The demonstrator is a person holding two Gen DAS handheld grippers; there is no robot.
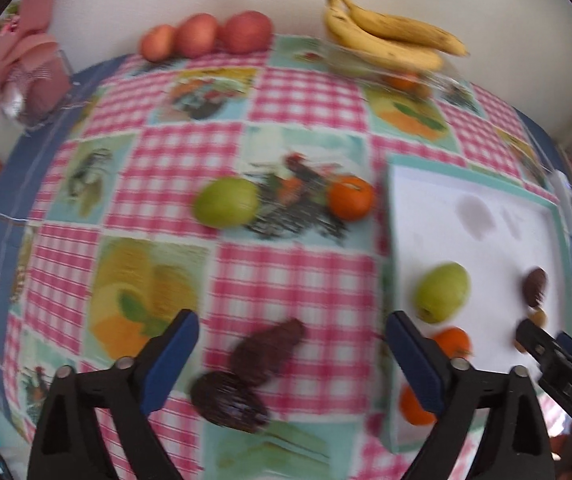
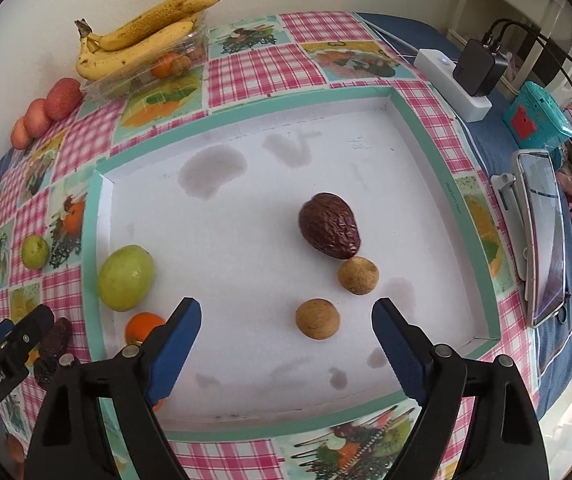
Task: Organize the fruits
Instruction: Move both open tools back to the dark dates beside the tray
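Note:
My left gripper point(image 1: 291, 340) hangs open just above two dark avocados point(image 1: 268, 350) point(image 1: 228, 400) on the checked cloth, touching neither. Farther off lie a green fruit point(image 1: 226, 202) and an orange point(image 1: 350, 197). The white tray point(image 2: 425, 120) holds one avocado point(image 2: 329, 226), two small brown round fruits point(image 2: 357, 276) point(image 2: 317, 318), a green fruit point(image 2: 126, 278) and an orange point(image 2: 144, 326). Over the tray's near half my right gripper point(image 2: 287, 320) stands open and empty, the nearer brown fruit just beyond its fingertips.
Bananas point(image 2: 142, 36) rest on a clear container at the back, with red apples point(image 2: 62, 98) to its left by the wall. A power strip point(image 2: 451, 80), a teal box point(image 2: 535, 120) and a phone point(image 2: 543, 236) line the table's right side.

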